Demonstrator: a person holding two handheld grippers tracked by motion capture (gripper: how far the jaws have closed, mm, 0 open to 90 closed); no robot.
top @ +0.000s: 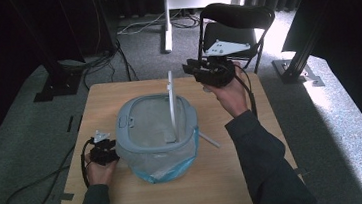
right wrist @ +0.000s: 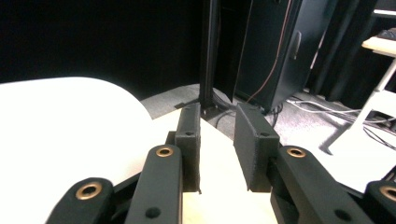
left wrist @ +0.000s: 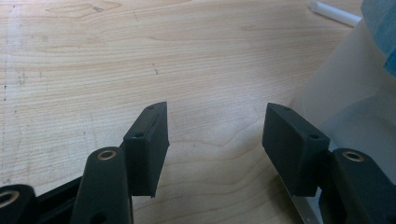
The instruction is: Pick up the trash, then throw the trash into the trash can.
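Rounded grey plastic bin (top: 133, 117) with translucent liner (top: 167, 164) on woodgrain table (top: 236, 177).

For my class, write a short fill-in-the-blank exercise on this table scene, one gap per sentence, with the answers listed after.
1. The grey-rimmed bin stands on a table made of ____.
2. The left gripper has its jaws ____, with nothing between them.
3. The bag lining the bin shows a ____ fold near its bottom.
4. Behind the table, on the floor, stands a black ____.

Missing words: wood; open; blue; chair
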